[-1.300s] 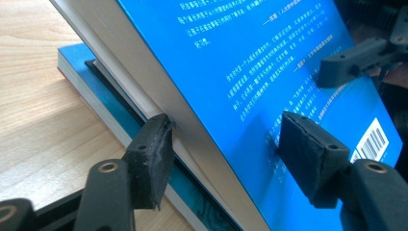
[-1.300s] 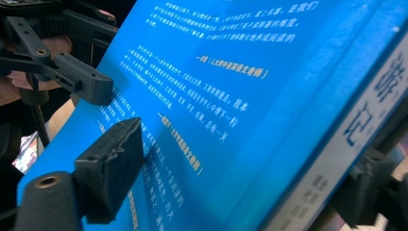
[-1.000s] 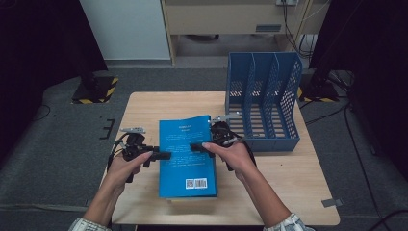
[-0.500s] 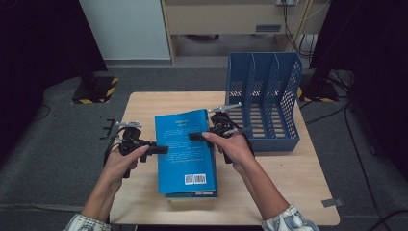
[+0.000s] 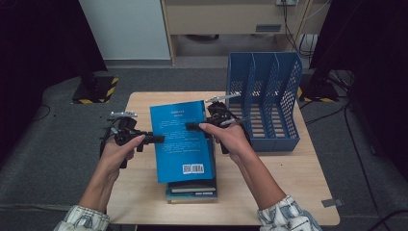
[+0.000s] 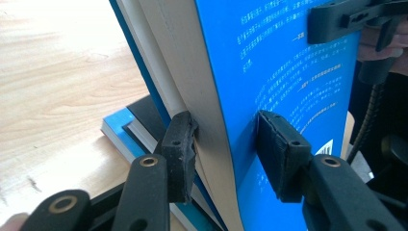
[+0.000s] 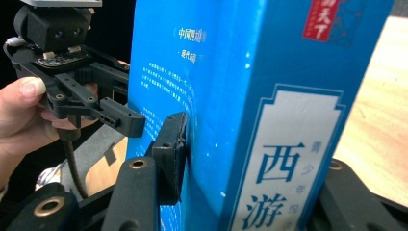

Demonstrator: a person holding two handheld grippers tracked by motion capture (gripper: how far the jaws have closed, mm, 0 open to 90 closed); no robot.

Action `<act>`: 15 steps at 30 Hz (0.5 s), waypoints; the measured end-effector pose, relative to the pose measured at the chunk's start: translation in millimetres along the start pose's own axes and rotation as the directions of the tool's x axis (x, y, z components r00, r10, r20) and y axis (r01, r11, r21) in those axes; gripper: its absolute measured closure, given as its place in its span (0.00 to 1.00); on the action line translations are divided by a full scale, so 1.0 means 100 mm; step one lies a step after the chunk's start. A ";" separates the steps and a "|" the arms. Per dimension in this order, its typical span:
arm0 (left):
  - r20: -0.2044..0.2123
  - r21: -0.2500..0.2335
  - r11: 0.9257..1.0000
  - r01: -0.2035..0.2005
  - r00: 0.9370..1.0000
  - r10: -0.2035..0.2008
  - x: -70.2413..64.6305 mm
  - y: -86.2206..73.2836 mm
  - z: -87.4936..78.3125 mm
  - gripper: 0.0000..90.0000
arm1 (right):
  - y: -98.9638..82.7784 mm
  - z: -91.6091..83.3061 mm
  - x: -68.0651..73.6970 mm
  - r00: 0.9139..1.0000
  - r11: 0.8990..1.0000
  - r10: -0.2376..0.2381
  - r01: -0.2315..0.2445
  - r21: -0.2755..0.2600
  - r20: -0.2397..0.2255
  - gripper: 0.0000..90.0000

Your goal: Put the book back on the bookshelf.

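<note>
A blue paperback book (image 5: 180,142) hangs tilted above a short stack of books (image 5: 192,188) on the wooden table. My left gripper (image 5: 156,139) clamps its left, page-edge side; in the left gripper view both pads (image 6: 180,144) press on the blue book (image 6: 288,82). My right gripper (image 5: 190,126) grips the spine side; in the right gripper view one pad (image 7: 171,144) sits flat on the cover of the blue book (image 7: 240,72), and the other jaw is hidden behind the spine. Both grippers' jaws have just been closing with the book between them.
A blue mesh file rack (image 5: 269,103) with three slots stands at the table's right rear, close to my right hand. Bare tabletop (image 5: 293,183) lies in front of it and at the left front. Dark floor surrounds the table.
Both hands have risen and carried the blue book up and slightly away from the person. The books under it now show at its near edge.
</note>
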State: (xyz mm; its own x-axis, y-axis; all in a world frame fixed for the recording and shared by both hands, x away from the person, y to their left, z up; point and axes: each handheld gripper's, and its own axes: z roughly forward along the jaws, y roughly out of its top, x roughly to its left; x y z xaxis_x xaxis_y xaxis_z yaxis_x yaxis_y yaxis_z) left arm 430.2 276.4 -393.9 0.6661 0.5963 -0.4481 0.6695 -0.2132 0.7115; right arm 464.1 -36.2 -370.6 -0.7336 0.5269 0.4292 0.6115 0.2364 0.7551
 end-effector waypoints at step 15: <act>-0.037 0.001 0.999 -0.037 0.999 0.037 0.01 0.20 -0.02 0.65 | 0.15 -0.03 0.04 0.996 0.997 -0.078 0.079 -0.028 0.037 0.63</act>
State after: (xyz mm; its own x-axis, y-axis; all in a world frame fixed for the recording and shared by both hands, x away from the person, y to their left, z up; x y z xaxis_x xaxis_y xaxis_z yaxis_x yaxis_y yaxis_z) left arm 443.3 274.6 -379.0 0.6781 0.6159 -0.4011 0.6447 -0.2363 0.7270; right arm 469.9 -32.9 -356.4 -0.7675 0.5365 0.3508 0.5434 0.2543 0.8000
